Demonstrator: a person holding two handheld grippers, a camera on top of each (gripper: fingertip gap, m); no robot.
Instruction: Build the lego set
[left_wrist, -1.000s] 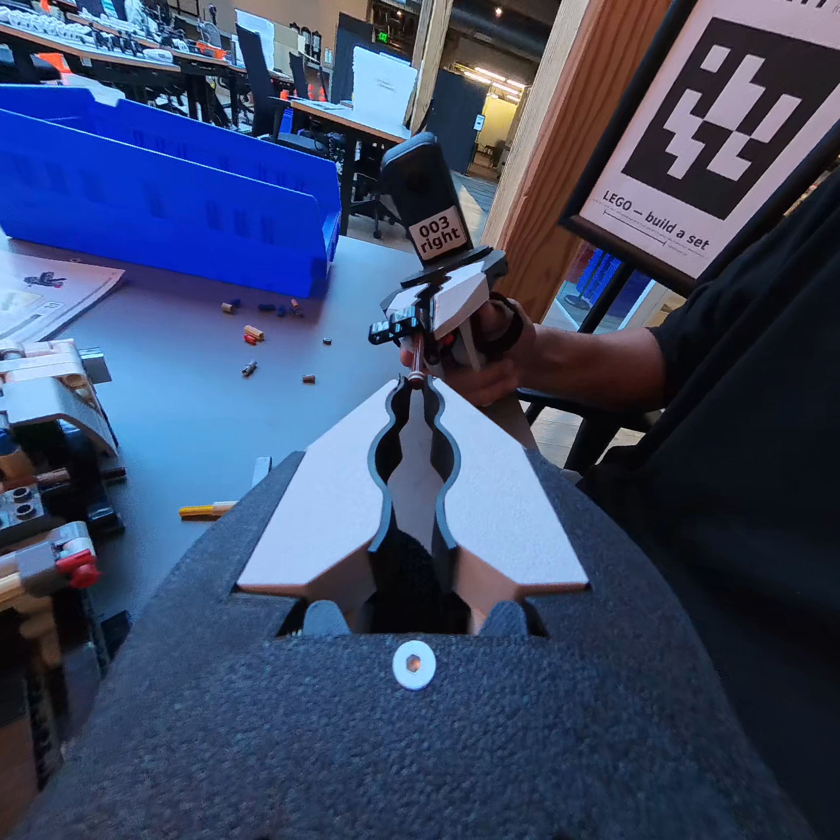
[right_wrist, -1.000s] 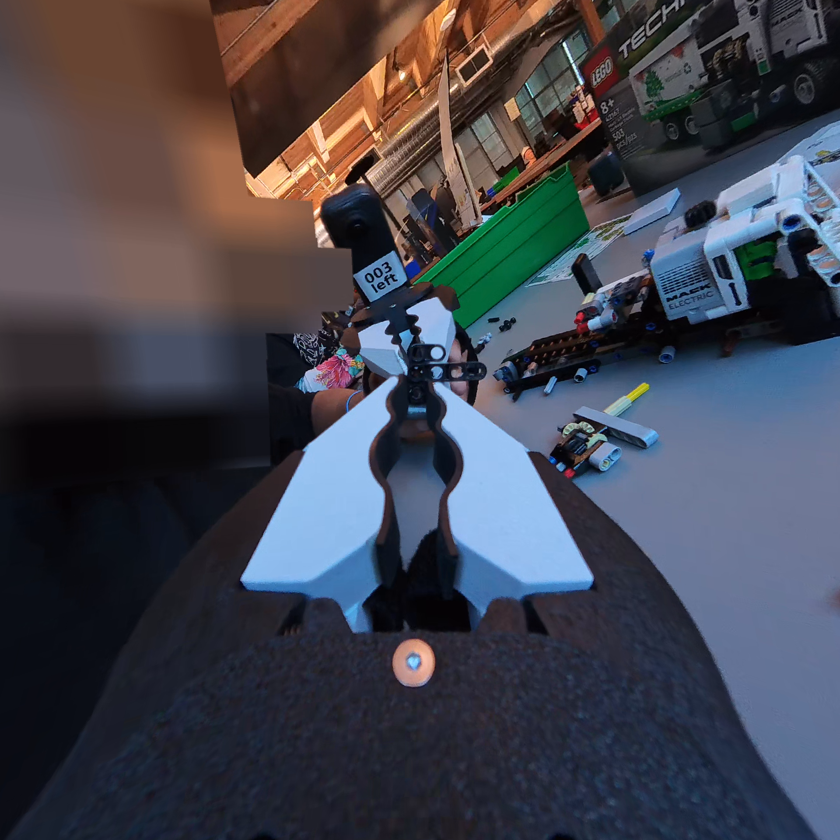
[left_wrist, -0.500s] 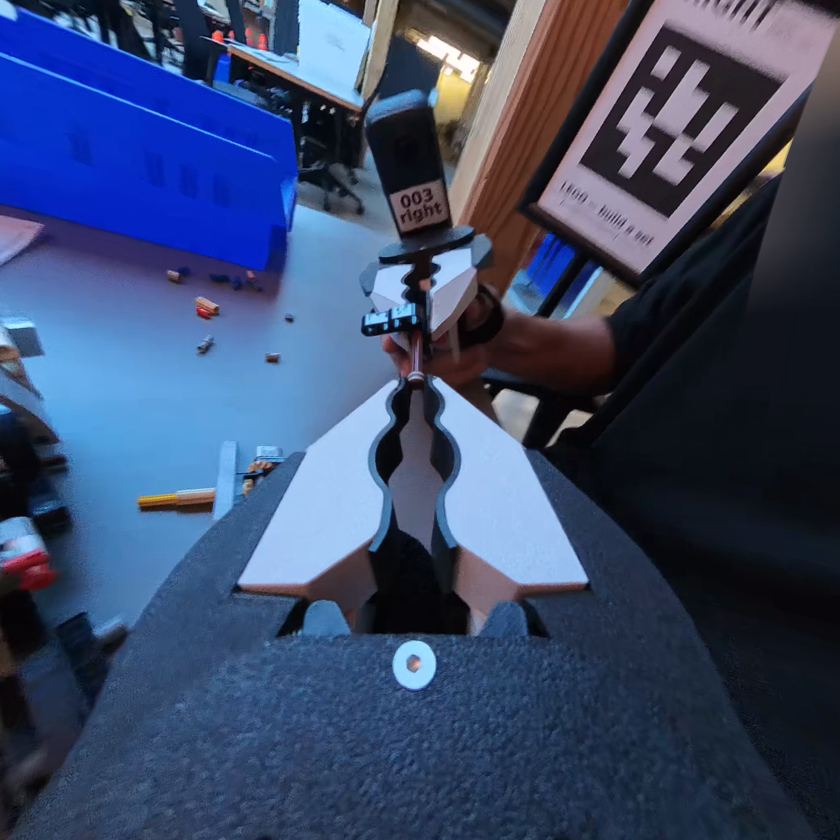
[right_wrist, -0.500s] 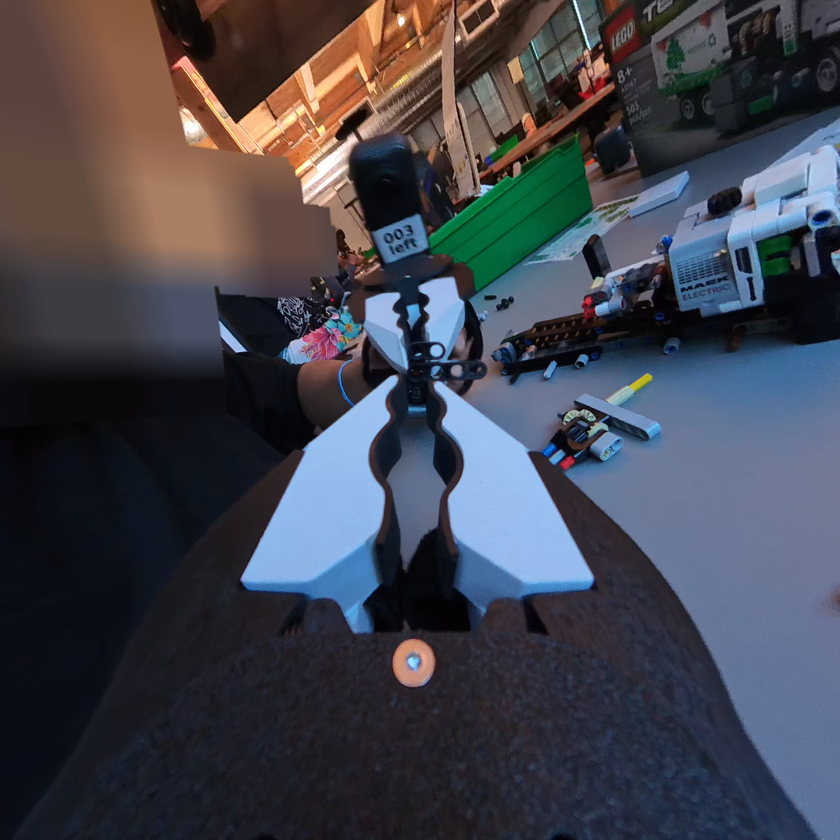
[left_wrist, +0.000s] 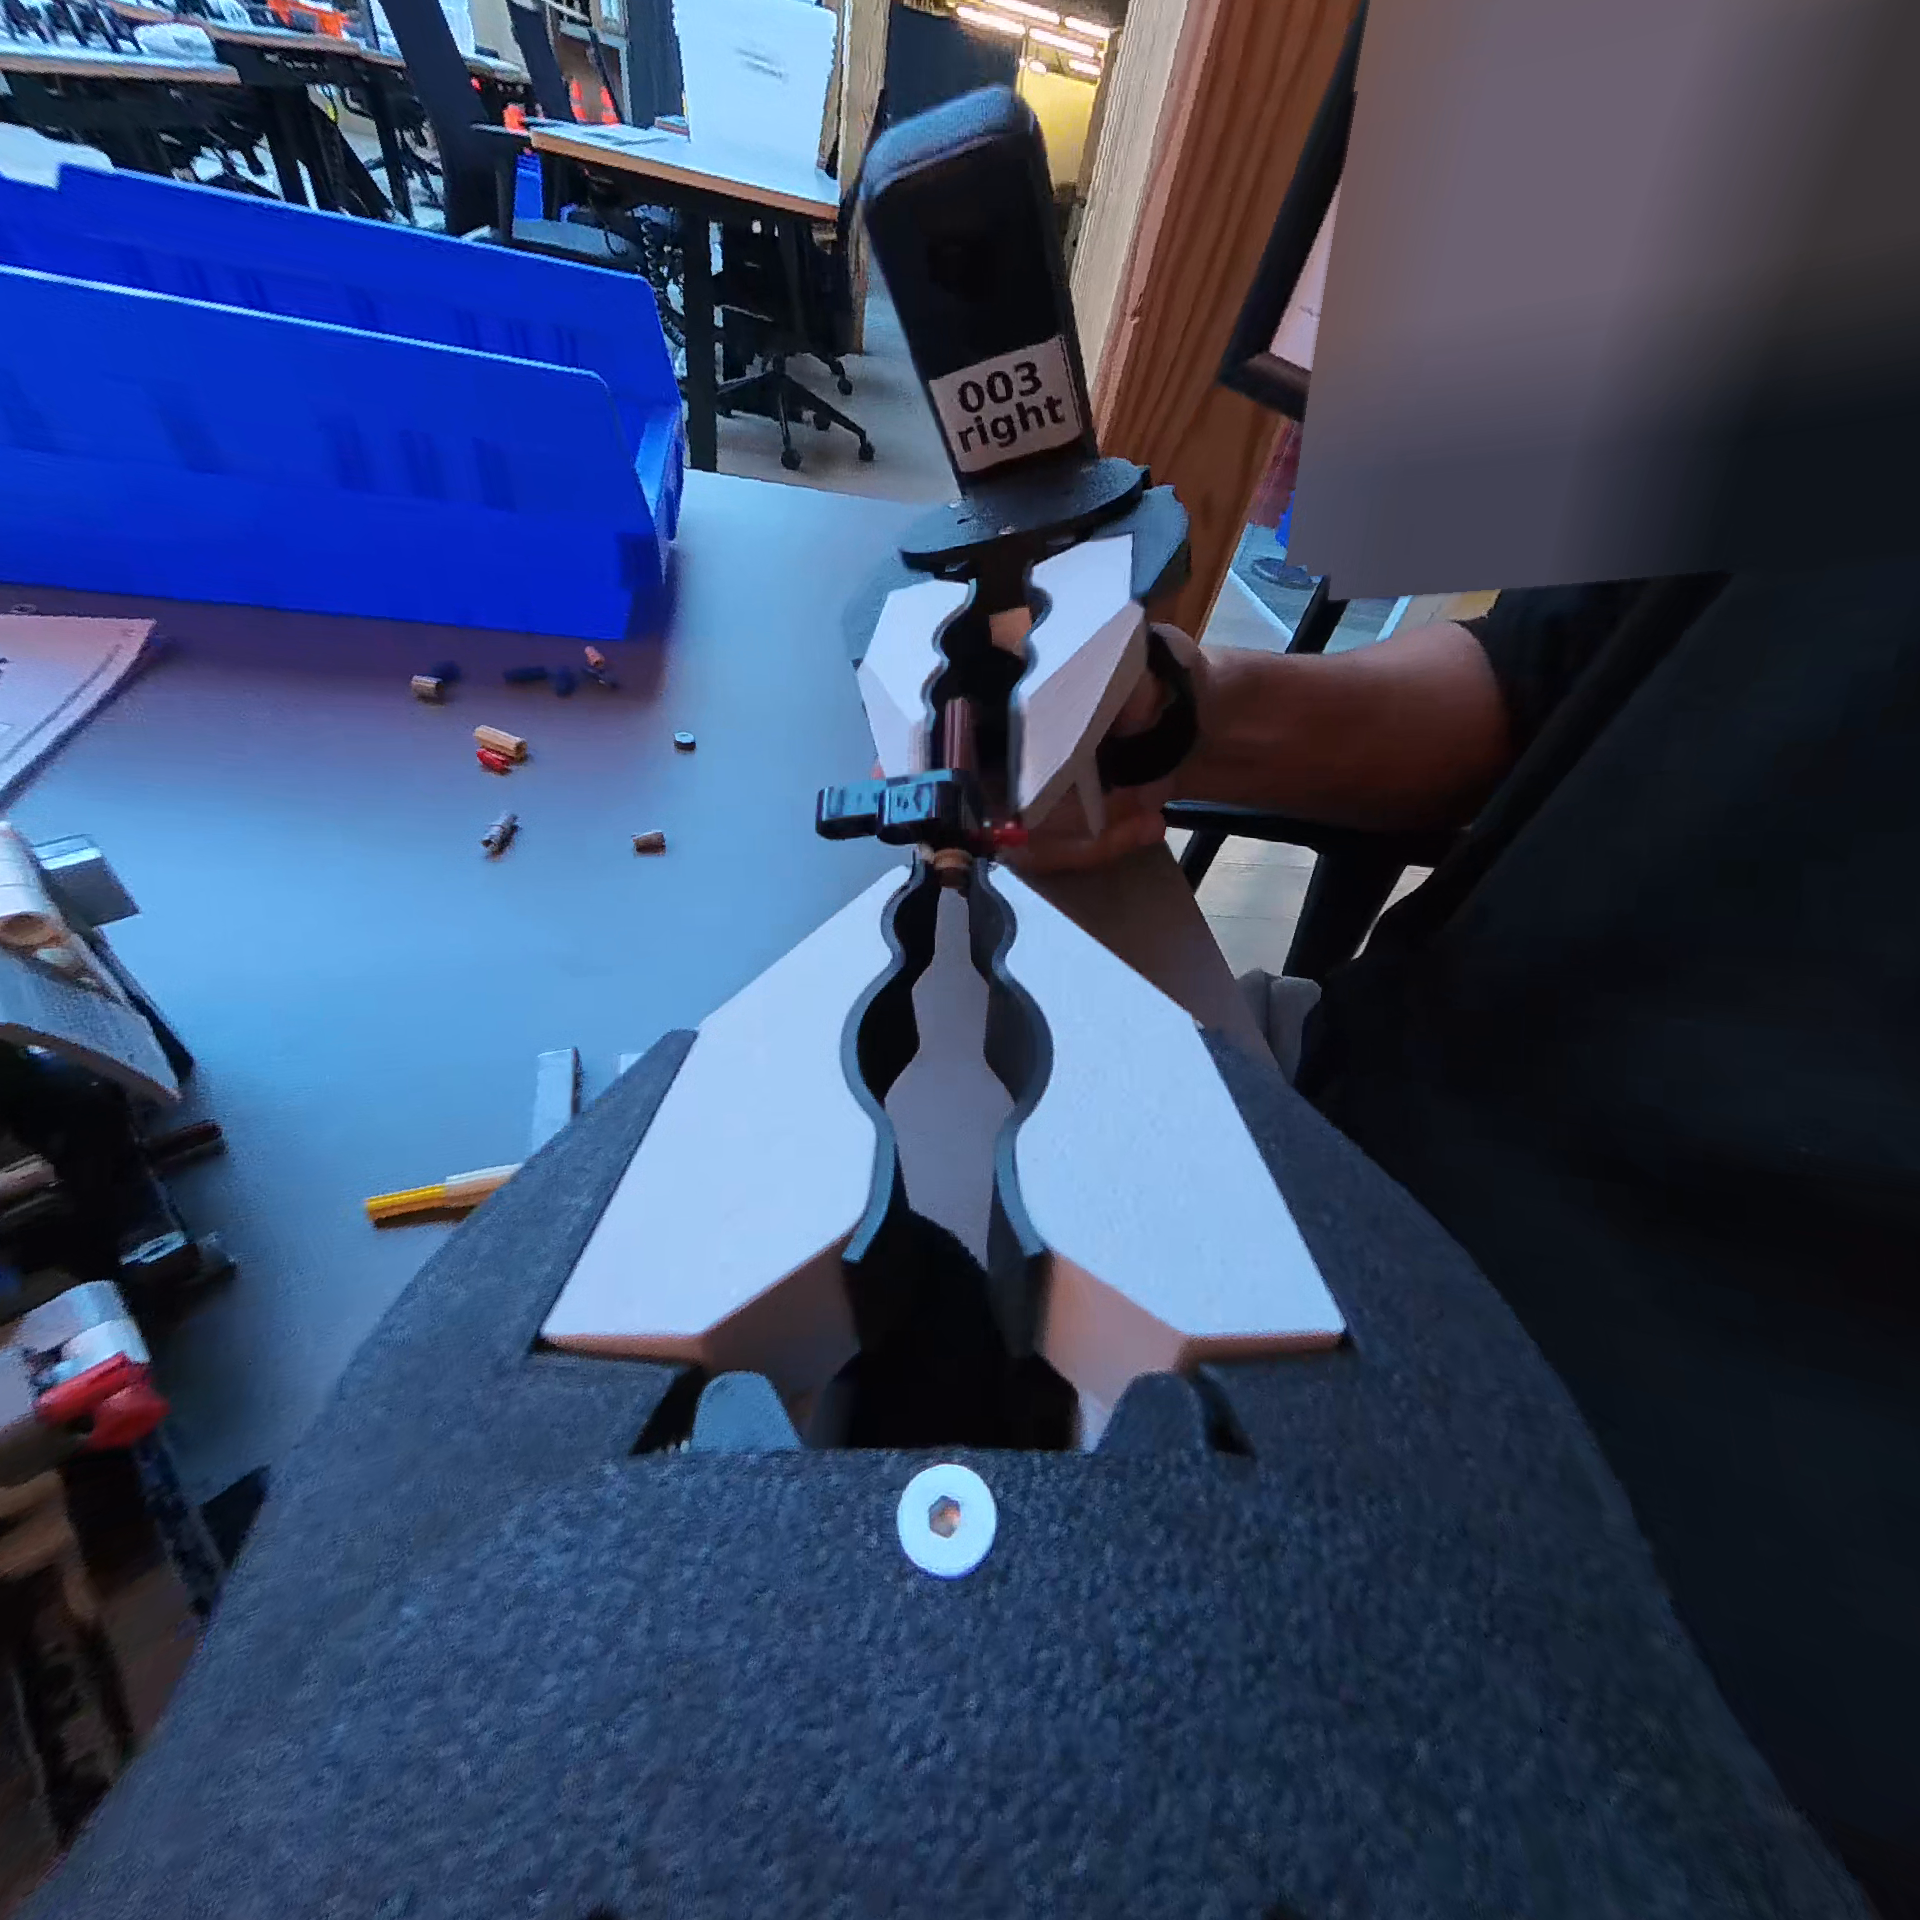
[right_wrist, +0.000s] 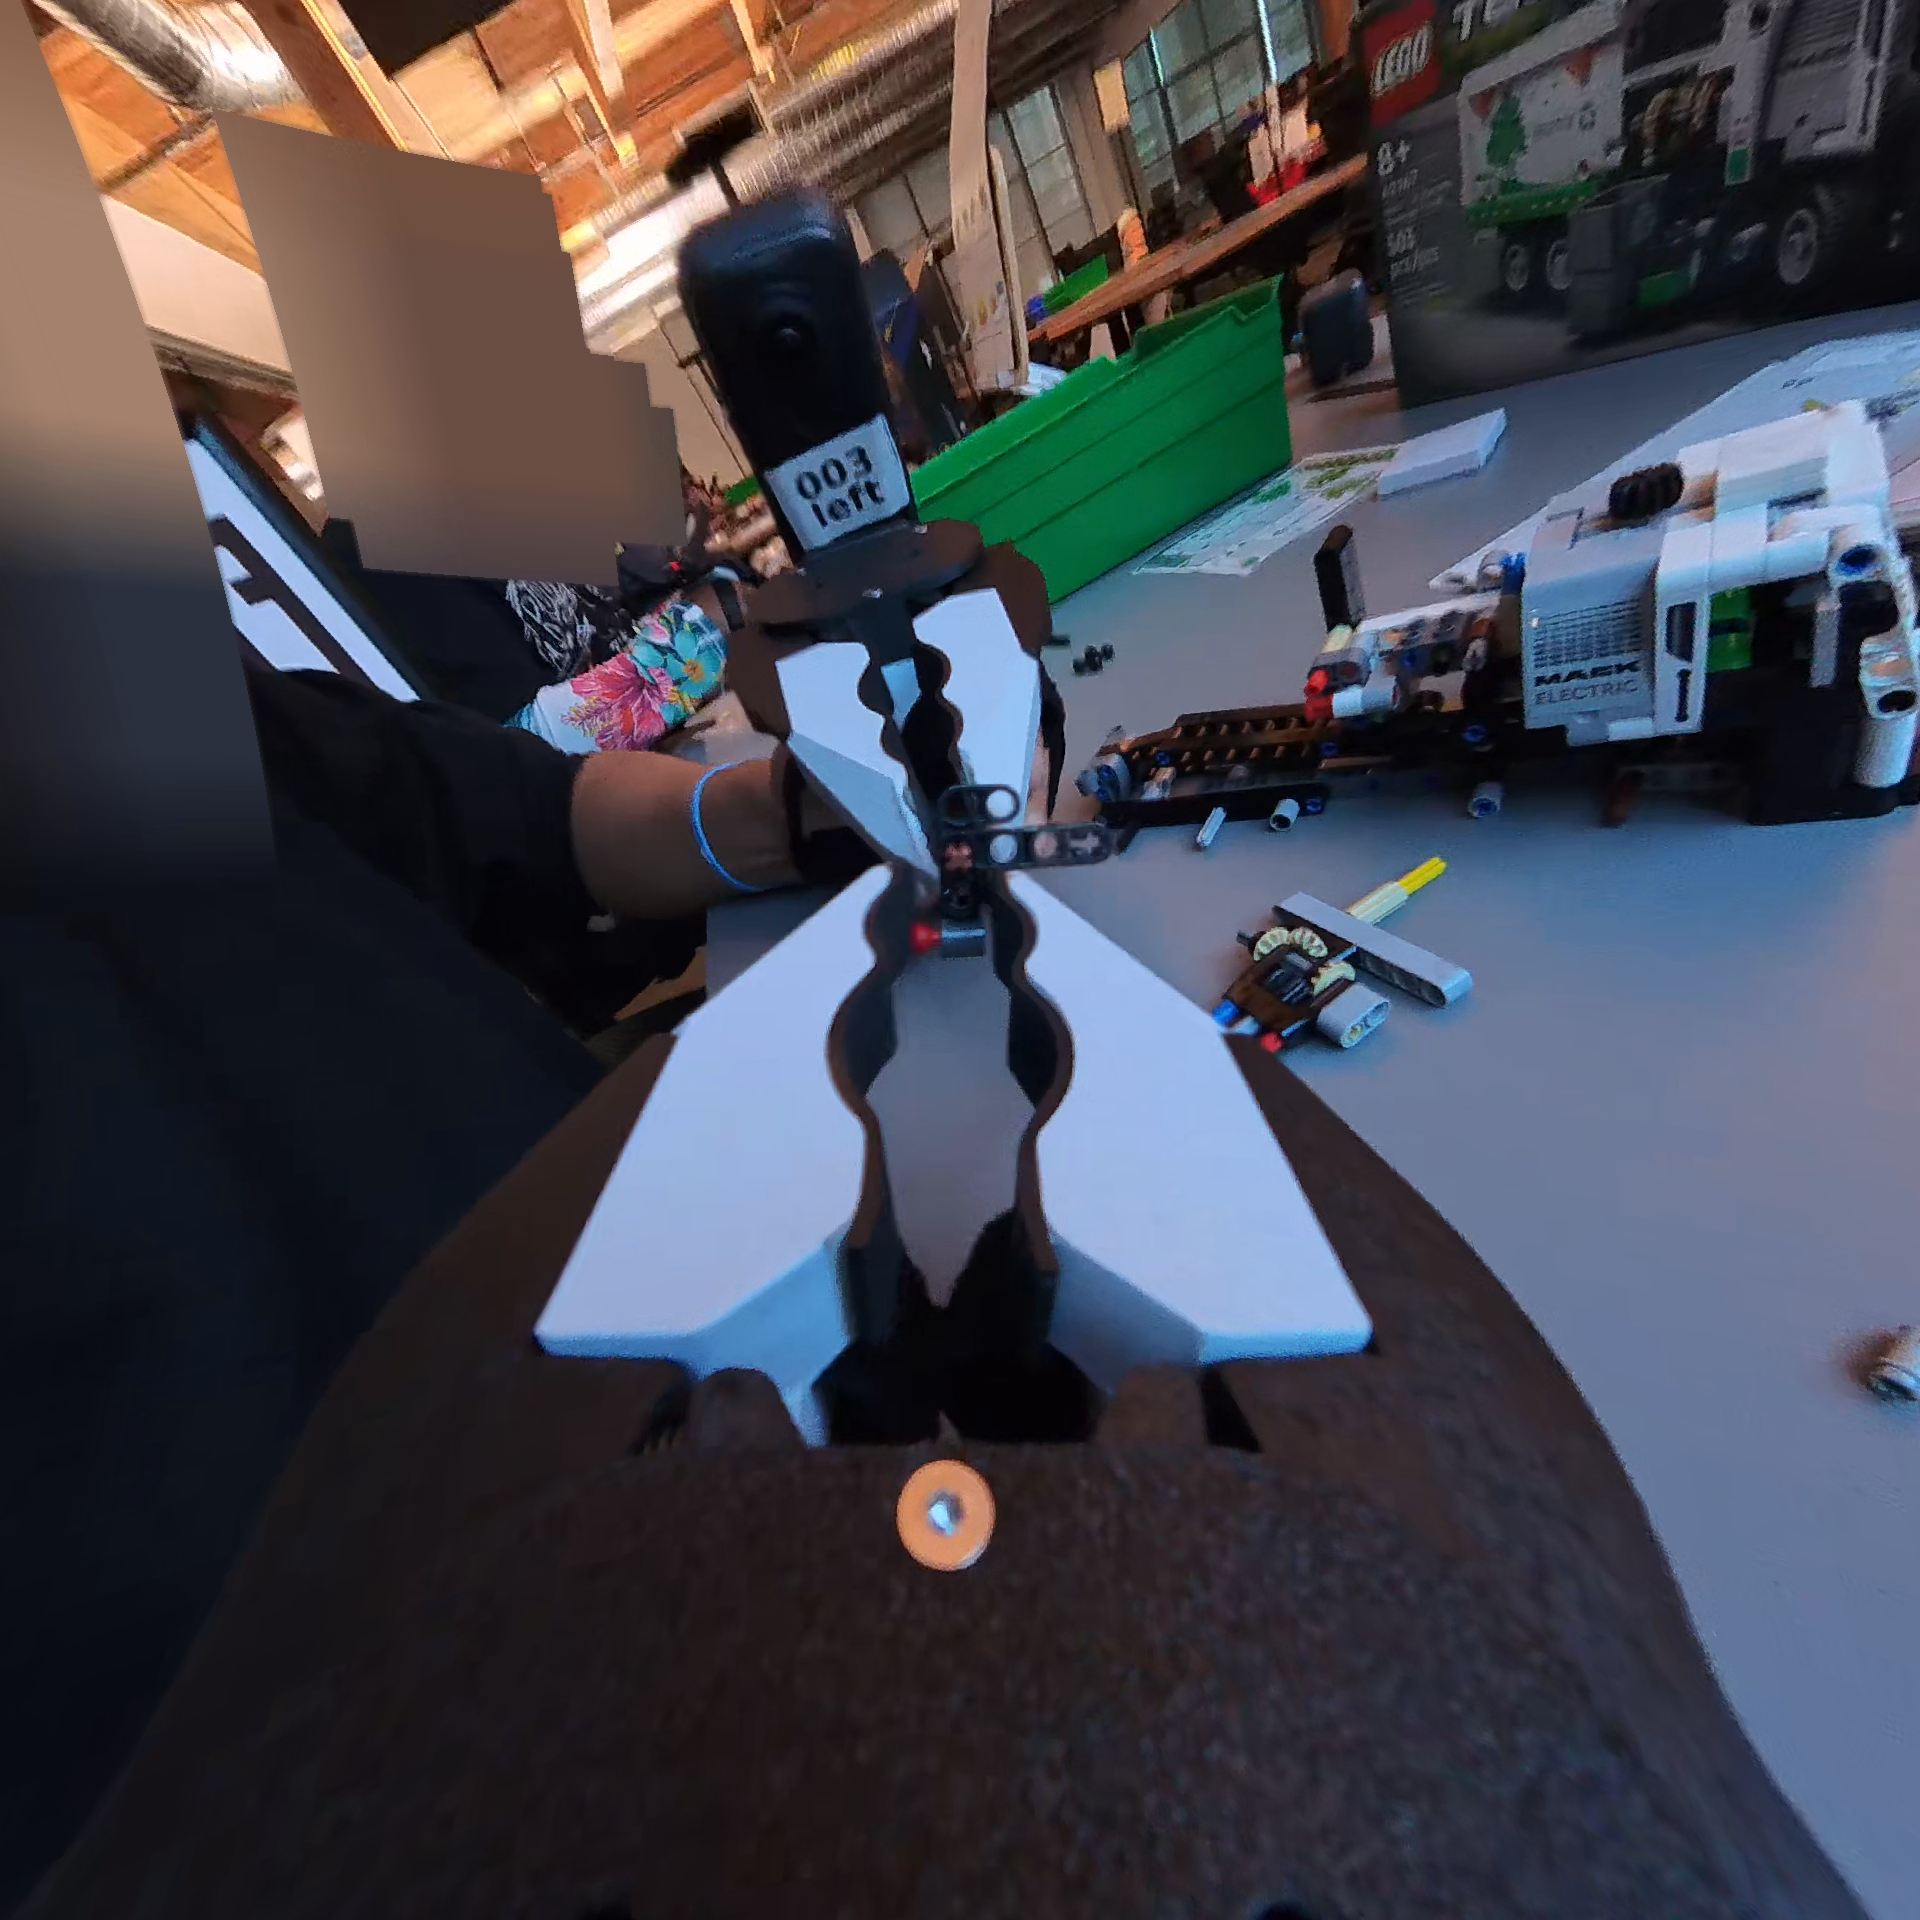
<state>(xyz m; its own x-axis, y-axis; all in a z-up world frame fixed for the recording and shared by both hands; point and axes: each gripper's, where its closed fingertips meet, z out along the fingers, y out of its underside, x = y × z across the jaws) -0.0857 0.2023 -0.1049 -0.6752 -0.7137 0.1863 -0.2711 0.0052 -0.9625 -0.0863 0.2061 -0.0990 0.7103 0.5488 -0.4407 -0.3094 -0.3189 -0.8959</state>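
Observation:
In the left wrist view my left gripper (left_wrist: 950, 878) is shut on the tan end of a thin dark red axle (left_wrist: 954, 727). The axle runs through a small black Technic piece (left_wrist: 891, 808) with a red pin (left_wrist: 1004, 834) and on between the right gripper's fingers (left_wrist: 1070, 665). In the right wrist view my right gripper (right_wrist: 948, 902) is shut on that black piece (right_wrist: 961, 914). Its red pin (right_wrist: 921, 937) points left and a black liftarm (right_wrist: 1044, 844) sticks out right. The left gripper (right_wrist: 940, 831) meets it tip to tip. Both are held above the table's near edge.
A half-built white truck (right_wrist: 1683, 644) stands on the grey table (right_wrist: 1558, 1195), with a small gear assembly (right_wrist: 1299, 987), a grey beam (right_wrist: 1382, 951) and a yellow axle (left_wrist: 436, 1195) near it. A blue bin (left_wrist: 312, 436), a green bin (right_wrist: 1122, 457) and loose pins (left_wrist: 499, 743) lie farther off. The grippers are tip to tip, or close to it. Both grippers' tips are roughly 15 cm from the half-built white truck (right_wrist: 1683, 644).
The two grippers have come closer together. The axle has slid farther through the black piece, into the gap between the right gripper's fingers. Both views have swung and tilted.

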